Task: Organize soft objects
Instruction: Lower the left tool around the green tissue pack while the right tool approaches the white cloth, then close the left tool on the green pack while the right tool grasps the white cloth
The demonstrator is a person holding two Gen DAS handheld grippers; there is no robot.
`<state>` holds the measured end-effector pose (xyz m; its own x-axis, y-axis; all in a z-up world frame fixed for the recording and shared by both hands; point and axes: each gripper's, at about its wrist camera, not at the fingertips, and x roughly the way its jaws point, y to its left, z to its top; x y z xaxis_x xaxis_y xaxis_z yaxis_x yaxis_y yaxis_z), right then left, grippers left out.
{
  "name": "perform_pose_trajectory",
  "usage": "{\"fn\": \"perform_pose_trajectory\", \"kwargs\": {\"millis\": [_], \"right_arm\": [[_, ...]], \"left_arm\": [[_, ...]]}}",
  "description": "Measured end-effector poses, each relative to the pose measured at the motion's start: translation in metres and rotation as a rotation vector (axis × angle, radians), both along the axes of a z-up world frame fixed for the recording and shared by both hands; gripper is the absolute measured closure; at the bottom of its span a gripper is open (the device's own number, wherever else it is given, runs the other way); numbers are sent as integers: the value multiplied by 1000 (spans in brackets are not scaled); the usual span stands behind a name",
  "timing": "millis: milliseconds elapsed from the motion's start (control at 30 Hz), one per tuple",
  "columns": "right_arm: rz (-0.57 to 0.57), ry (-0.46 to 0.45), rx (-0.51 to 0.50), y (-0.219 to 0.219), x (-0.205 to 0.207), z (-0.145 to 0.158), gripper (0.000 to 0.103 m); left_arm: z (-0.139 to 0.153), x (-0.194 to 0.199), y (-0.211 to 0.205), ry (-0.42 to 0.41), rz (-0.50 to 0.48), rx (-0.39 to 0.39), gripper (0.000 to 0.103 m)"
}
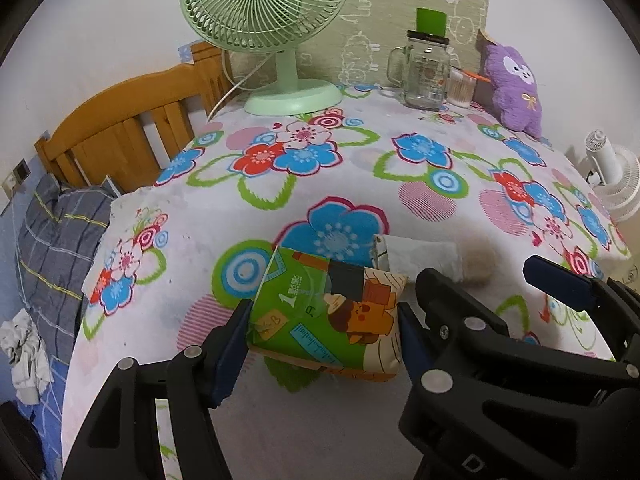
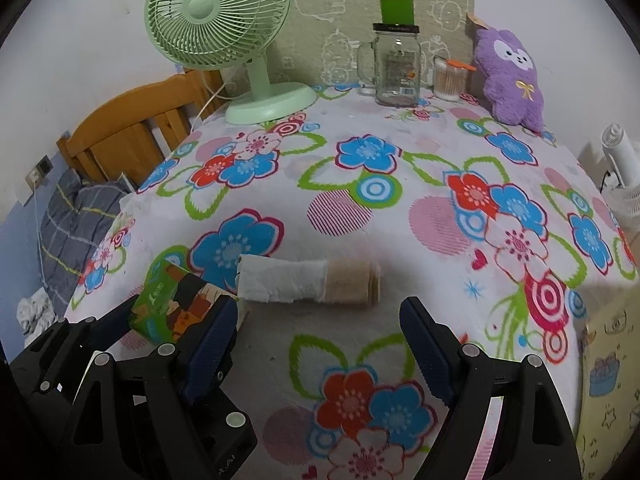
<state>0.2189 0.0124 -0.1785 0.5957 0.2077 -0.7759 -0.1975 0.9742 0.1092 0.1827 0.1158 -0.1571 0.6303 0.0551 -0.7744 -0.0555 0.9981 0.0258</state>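
Left claw point(image 1: 322, 320) clamps a green printed tissue pack point(image 1: 326, 312) between its pads, above the floral-covered counter point(image 1: 360, 184). Right claw point(image 2: 318, 344) stands wide apart, empty, just short of a paper-wrapped roll point(image 2: 308, 282) lying on its side beside the pack.

The left gripper point(image 1: 324, 320) points steeply down, its blue pads pressed on either side of a tissue pack point(image 1: 328, 312), jaws partly closed. At its three o'clock, the right gripper point(image 2: 320, 344) tilts down alike, jaws wide apart with nothing between them.
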Motion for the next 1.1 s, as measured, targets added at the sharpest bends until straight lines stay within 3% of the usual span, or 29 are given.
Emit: {"fn": "perform_pose_trajectory", "kwargs": {"millis": [267, 800, 1067, 1100], "right_arm": [[7, 9, -14, 8, 21, -6, 17], [54, 93, 84, 6, 23, -18, 43], [40, 70, 56, 0, 14, -15, 46], [39, 72, 55, 0, 14, -16, 51]], "left_arm": [[-7, 19, 5, 24, -1, 3, 32], [-14, 18, 3, 54, -33, -36, 31], [-14, 15, -4, 45, -31, 13, 31], [-14, 14, -4, 45, -31, 18, 31]]}}
